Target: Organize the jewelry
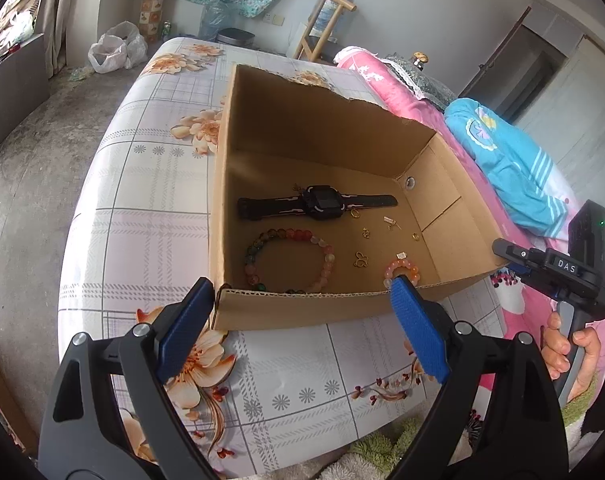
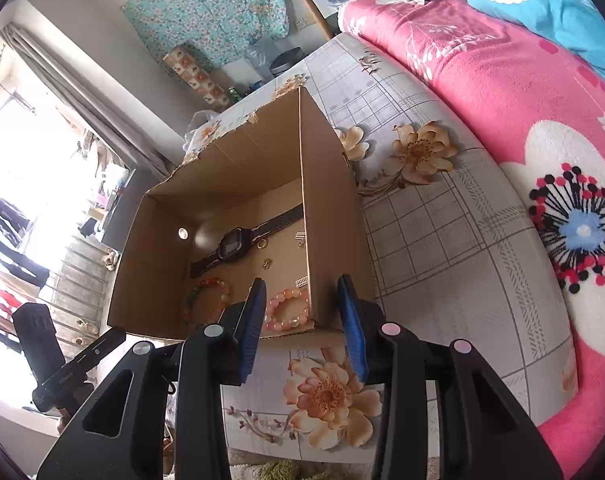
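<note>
Left wrist view: I have the left gripper spread wide and empty, its blue pads straddling the near wall of the cardboard box. I judge this wide stance suits bracing or steadying the box rather than picking anything small. All the jewelry lies on the box floor: a black watch laid flat across the back, a large multicoloured bead bracelet at the near left, a small pink bead bracelet just behind the near wall on the right, and several small gold pieces scattered between them. The box sits on a flower-patterned tablecloth. At the right edge, a hand grips the handle of the other tool.

Right wrist view: I have the right gripper at a narrow opening, nothing between its pads. It points down over the near box edge with the small pink bead bracelet directly between and beyond the fingers. I judge the narrowed gap is pre-set to that bracelet's width, making it the likely next pick. The watch and gold pieces lie further back.
</note>
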